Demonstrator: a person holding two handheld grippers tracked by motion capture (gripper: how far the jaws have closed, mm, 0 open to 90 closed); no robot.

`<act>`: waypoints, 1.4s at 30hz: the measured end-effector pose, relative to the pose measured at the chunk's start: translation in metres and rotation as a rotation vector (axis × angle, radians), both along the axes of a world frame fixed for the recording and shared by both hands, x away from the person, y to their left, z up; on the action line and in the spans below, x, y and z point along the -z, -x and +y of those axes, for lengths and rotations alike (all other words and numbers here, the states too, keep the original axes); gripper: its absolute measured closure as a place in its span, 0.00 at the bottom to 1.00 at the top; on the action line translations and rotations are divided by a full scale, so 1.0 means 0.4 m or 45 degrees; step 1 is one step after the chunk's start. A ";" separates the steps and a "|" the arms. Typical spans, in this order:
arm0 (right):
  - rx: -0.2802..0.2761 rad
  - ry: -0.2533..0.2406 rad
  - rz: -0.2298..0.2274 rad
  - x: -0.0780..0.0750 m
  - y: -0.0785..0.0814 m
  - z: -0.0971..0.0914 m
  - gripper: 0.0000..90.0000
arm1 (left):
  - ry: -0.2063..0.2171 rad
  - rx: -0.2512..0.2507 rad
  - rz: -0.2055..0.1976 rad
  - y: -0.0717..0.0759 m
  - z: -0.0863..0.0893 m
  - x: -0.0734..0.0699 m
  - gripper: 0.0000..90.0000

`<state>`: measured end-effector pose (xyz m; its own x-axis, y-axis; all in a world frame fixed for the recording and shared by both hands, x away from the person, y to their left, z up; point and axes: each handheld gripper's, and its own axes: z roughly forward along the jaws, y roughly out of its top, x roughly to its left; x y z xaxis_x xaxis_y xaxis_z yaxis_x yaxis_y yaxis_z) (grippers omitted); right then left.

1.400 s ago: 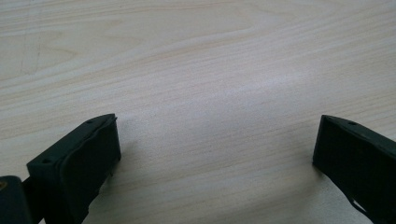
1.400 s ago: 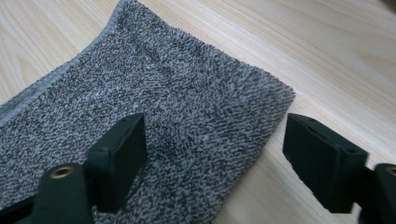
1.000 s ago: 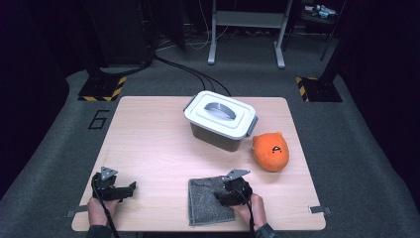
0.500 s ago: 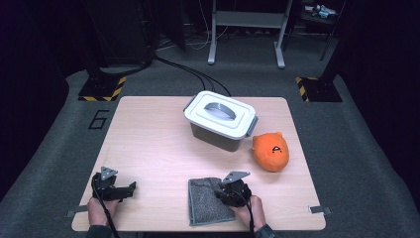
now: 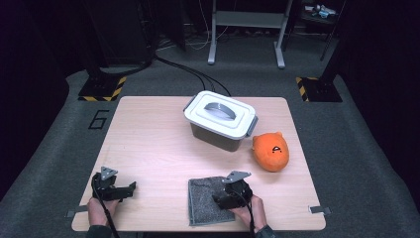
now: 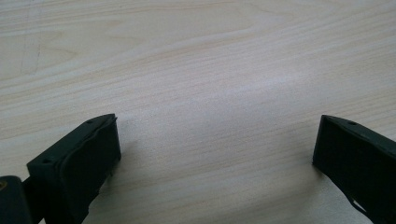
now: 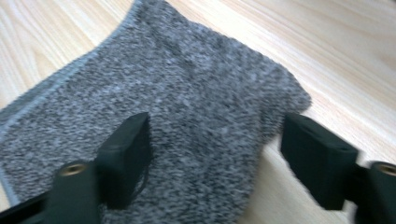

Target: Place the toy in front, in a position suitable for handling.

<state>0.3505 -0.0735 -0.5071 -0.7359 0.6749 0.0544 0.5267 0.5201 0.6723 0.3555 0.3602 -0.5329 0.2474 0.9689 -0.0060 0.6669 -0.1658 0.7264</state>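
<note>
A light wooden table (image 5: pixel 153 148) with rounded corners stands on grey carpet in a dark room; the pale grain runs along its length. On the floor beyond the far edge are black cables, the feet of a metal frame, and two black bases marked with yellow-and-black hazard stripes (image 5: pixel 101 88), one off each far corner. A number 6 is marked on the carpet beside the table's left edge. Near the middle of the far edge sits a grey box with a white lid (image 5: pixel 220 120), turned slightly askew, and just beside it toward the right edge lies an orange plush toy (image 5: pixel 270 151). The grey cloth (image 5: pixel 205 201) lies flat near the near edge, a little right of the middle. It is a coarse, speckled dark-grey terry with a lighter stitched hem along its border, roughly rectangular, and one corner looks rounded and soft in the right gripper view. The right gripper (image 5: pixel 229 197) hangs over the cloth's right part, its jaws having just been opening; they now stand spread apart, one over the cloth (image 7: pixel 196 121) and one past its edge over bare wood, pinching nothing. The left gripper (image 5: pixel 119 191) rests near the near left corner, its jaws spread wide over bare wood (image 6: pixel 210 93).
</note>
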 end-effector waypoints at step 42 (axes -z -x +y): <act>-0.044 -0.039 -0.070 -0.043 0.051 -0.006 0.82 | 0.002 -0.003 -0.001 0.000 0.000 0.000 0.00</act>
<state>0.3301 -0.0760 -0.4900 -0.7611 0.6478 0.0335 0.4709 0.5162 0.7155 0.3555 0.3604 -0.5330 0.2452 0.9694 -0.0074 0.6669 -0.1632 0.7271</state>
